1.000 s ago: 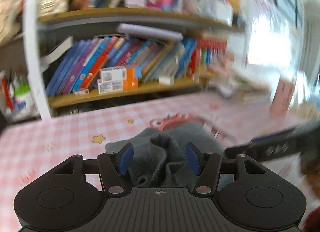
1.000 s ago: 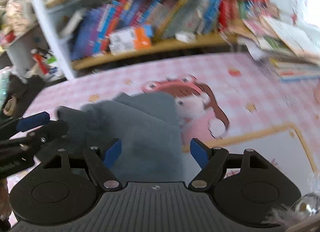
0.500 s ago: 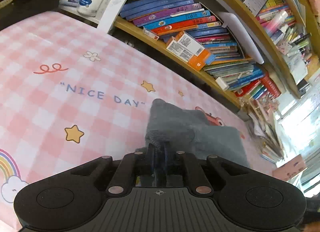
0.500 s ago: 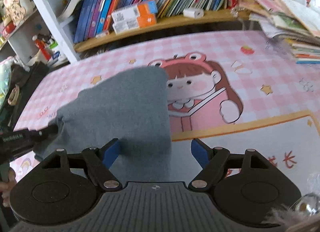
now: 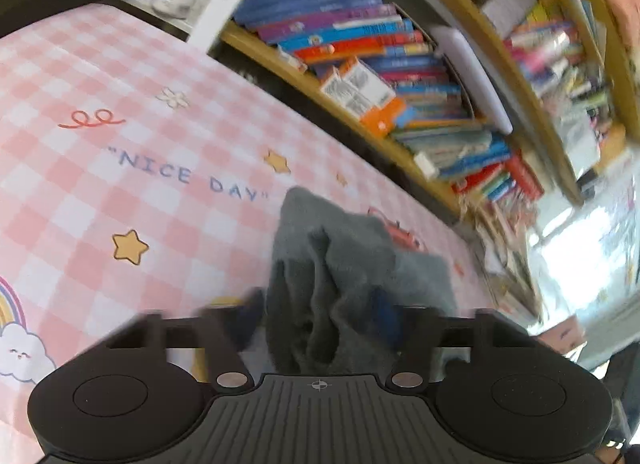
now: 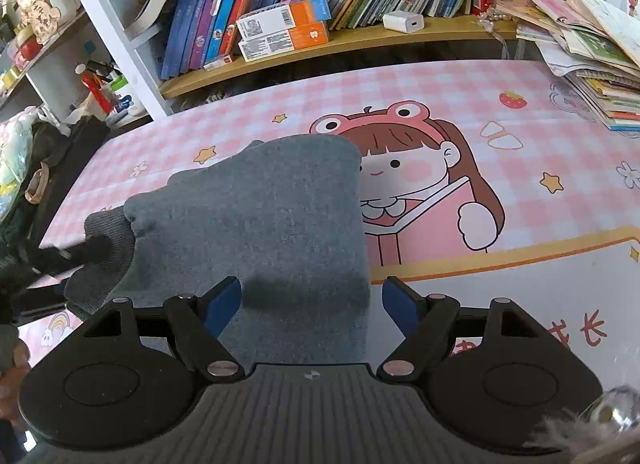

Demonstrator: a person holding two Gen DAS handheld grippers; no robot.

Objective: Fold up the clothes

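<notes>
A grey knitted garment [image 6: 264, 224] lies folded on the pink checked tablecloth [image 6: 460, 80]. My right gripper [image 6: 312, 300] is open, its blue-padded fingers just above the garment's near edge, holding nothing. In the left wrist view the garment's ribbed end [image 5: 320, 296] bunches between the fingers of my left gripper [image 5: 316, 316], which are spread apart and blurred by motion. The left gripper also shows in the right wrist view [image 6: 86, 250], at the garment's ribbed left end.
A wooden bookshelf [image 6: 360, 36] packed with books runs along the far edge of the table. A stack of booklets [image 6: 592, 64] lies at the far right corner. A white shelf post [image 6: 112, 32] and clutter stand at the far left.
My left gripper, shut on the ribbed end half a second ago, has opened. The garment now lies flatter on the table. The right gripper has stayed open above its near edge.
</notes>
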